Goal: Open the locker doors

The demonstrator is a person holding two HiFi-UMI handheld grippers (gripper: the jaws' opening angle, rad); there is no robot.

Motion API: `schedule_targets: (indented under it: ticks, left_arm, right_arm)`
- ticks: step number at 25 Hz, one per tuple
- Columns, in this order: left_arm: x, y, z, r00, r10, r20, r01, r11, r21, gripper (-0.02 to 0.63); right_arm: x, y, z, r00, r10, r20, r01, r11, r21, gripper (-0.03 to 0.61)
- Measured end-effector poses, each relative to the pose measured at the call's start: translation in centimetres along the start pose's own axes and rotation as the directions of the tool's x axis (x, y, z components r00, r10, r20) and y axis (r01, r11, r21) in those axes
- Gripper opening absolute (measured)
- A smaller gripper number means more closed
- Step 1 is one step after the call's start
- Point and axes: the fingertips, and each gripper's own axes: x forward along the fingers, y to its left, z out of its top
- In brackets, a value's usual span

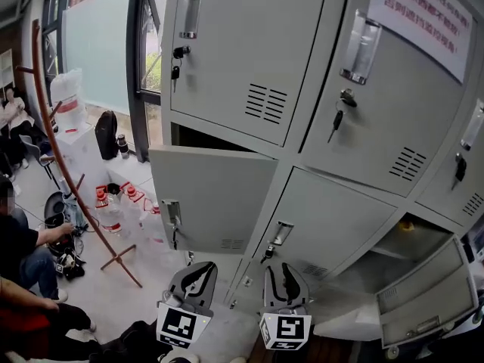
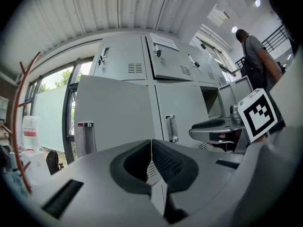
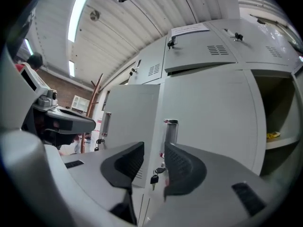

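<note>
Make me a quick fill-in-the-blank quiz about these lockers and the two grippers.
The left gripper is ___.
The right gripper is ___, with nothing gripped.
A ___ dangles from the lock of the locker door bearing the paper notice.
The notice's print is ___.
Missing: shut; open; key; red.

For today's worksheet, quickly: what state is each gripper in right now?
Left gripper: closed, holding nothing.
Right gripper: open, holding nothing.

Left gripper (image 2: 151, 143) closed, right gripper (image 3: 154, 149) ajar
</note>
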Motion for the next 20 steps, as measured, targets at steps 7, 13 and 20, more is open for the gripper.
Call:
schedule_targets:
  ticks: [7, 13, 20]
  left_arm:
    - [0.4, 1.9, -1.1, 0.995, 0.091, -0.038, -0.092, 0.996, -0.007, 0.026]
    - [0.5, 3.4, -1.8, 0.987, 0.148, -0.066, -0.149, 0.989, -0.011, 0.026]
    - [0.7, 4.1, -2.5, 0.982, 0.171, -0.083, -0.173, 0.985, -0.017, 0.026]
  right_arm:
    - [4.8, -0.2, 0.0, 0.996, 0.089, -0.011, -0.089, 0.996, 0.01, 0.219]
    - [7.5, -0.6, -0.7, 0.994, 0.105, -0.033, -0.105, 0.994, 0.007, 0.233]
    - [9.1, -0.5, -1.6, 0.991, 0.121, -0.056, -0.121, 0.993, 0.007, 0.233]
